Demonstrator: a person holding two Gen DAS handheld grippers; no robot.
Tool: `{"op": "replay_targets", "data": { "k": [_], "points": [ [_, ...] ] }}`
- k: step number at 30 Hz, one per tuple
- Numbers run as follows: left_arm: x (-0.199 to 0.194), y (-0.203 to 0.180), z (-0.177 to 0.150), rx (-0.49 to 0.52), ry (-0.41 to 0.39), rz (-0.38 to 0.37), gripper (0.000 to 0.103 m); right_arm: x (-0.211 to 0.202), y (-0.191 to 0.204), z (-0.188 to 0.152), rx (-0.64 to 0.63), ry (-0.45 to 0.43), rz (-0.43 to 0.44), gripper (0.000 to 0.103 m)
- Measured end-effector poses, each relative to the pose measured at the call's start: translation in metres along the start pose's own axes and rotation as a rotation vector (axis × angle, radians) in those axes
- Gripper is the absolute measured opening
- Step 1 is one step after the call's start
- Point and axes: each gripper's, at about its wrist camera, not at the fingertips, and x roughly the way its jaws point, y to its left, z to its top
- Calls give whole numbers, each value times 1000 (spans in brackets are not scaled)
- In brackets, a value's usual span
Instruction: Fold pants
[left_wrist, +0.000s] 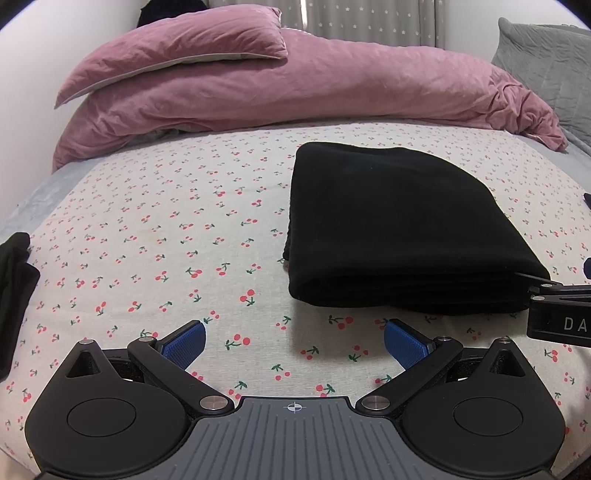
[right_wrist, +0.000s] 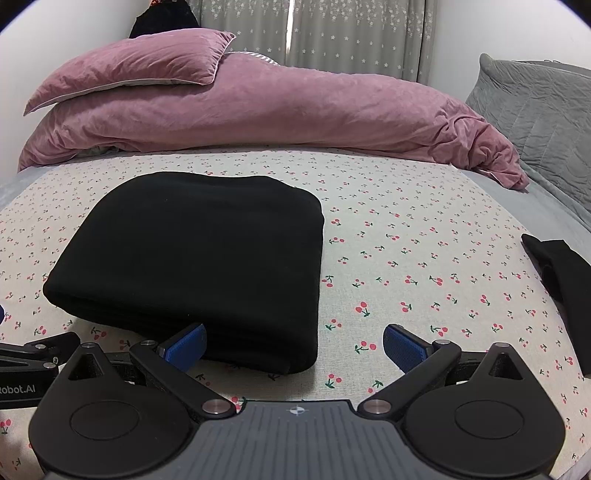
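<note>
Black pants (left_wrist: 399, 229) lie folded into a thick rectangular stack on the cherry-print sheet (left_wrist: 155, 236). My left gripper (left_wrist: 294, 341) is open over bare sheet, just in front of and left of the stack's near edge. In the right wrist view the same folded pants (right_wrist: 199, 251) fill the left centre. My right gripper (right_wrist: 294, 347) is open at the stack's near right corner, its left blue pad (right_wrist: 186, 345) against the folded edge and its right pad (right_wrist: 402, 347) over the sheet. Nothing is held by either.
A pink duvet (left_wrist: 295, 88) and pink pillow (left_wrist: 177, 48) lie across the back of the bed; a grey pillow (right_wrist: 535, 107) sits at the far right. More black cloth lies at the left edge (left_wrist: 14, 291) and another piece at the right (right_wrist: 565, 291).
</note>
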Motion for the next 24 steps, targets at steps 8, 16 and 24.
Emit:
{"op": "replay_targets", "data": {
  "k": [8, 16, 24],
  "points": [
    [-3, 0, 0, 1, 1, 0, 103, 2, 0, -1, -6, 3, -1, 102],
    [-4, -1, 0, 1, 4, -4, 103, 2, 0, -2, -11, 7, -3, 102],
    [-7, 1, 0, 5, 20, -43, 103, 3, 1, -2, -19, 13, 1, 102]
  ]
}}
